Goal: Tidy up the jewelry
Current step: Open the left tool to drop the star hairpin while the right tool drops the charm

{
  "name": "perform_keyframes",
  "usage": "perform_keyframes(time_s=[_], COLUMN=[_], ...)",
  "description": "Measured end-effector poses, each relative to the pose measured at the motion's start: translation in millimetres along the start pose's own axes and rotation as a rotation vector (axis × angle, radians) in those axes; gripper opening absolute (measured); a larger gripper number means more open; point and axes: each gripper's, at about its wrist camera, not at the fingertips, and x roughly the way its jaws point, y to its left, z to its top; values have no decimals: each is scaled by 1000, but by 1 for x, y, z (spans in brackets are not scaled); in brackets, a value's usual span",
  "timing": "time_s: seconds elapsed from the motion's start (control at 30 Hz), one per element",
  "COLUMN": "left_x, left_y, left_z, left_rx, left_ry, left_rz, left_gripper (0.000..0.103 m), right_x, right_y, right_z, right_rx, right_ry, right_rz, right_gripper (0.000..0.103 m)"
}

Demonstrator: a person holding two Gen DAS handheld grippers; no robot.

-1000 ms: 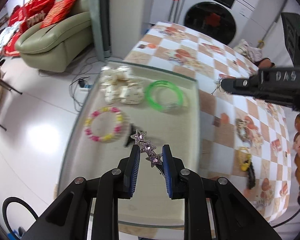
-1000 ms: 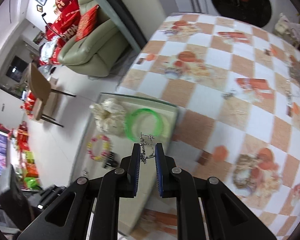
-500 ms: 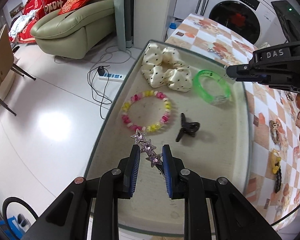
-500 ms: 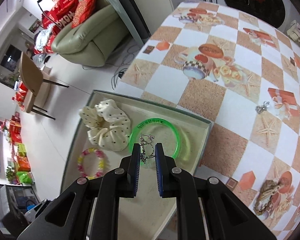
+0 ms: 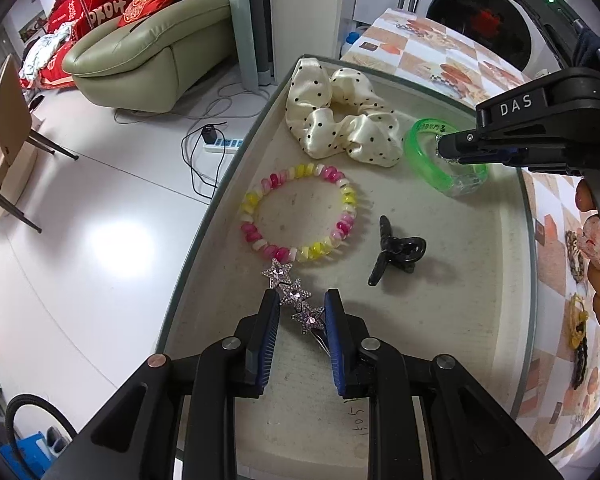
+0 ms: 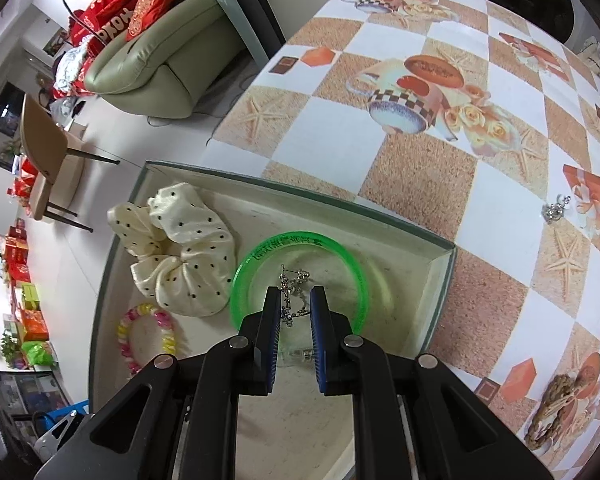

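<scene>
My left gripper (image 5: 301,308) is shut on a sparkly star hair clip (image 5: 294,294), held low over the near part of the beige tray (image 5: 480,300). My right gripper (image 6: 295,300) is shut on a small silver earring (image 6: 292,286), held over the middle of the green bangle (image 6: 240,280) at the tray's far right; it also shows in the left wrist view (image 5: 446,148). In the tray lie a cream polka-dot scrunchie (image 5: 340,120), the green bangle (image 5: 424,160), a pink-and-yellow bead bracelet (image 5: 296,212) and a black claw clip (image 5: 398,250).
The tray (image 6: 440,280) sits at the edge of a checkered tablecloth (image 6: 420,140). A loose silver earring (image 6: 554,210) lies on the cloth. More hair ties (image 5: 578,332) lie right of the tray. Beyond the table are a sofa (image 5: 152,48), a chair (image 5: 4,128) and a washing machine (image 5: 480,16).
Both grippers have moved in over the tray and lower. The right gripper now holds the earring over the green bangle; the left holds the star clip just before the bead bracelet.
</scene>
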Motion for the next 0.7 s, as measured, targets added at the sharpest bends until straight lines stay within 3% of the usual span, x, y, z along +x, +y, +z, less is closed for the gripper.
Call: perform_keyframes(time_s=[0.27,0.33,0.4,0.7], left_x=[3,3,2,-9], left_y=[-7,-9,-10,-13], left_z=[1,2,3,9], left_rx=[25,28,26,37], left_ry=[17,21,25,10], left_rz=[33,41,59,85], left_gripper=[28,28,28,30], right_x=[4,4,3,-31], right_y=[2,3,3,-2], right_z=[-1,0,2,-1], right_rx=[-15,-11,-4,32], right_ry=[6,11,13,-42], right_rz=[-8,6,12,103], right_gripper=[18,23,35,59])
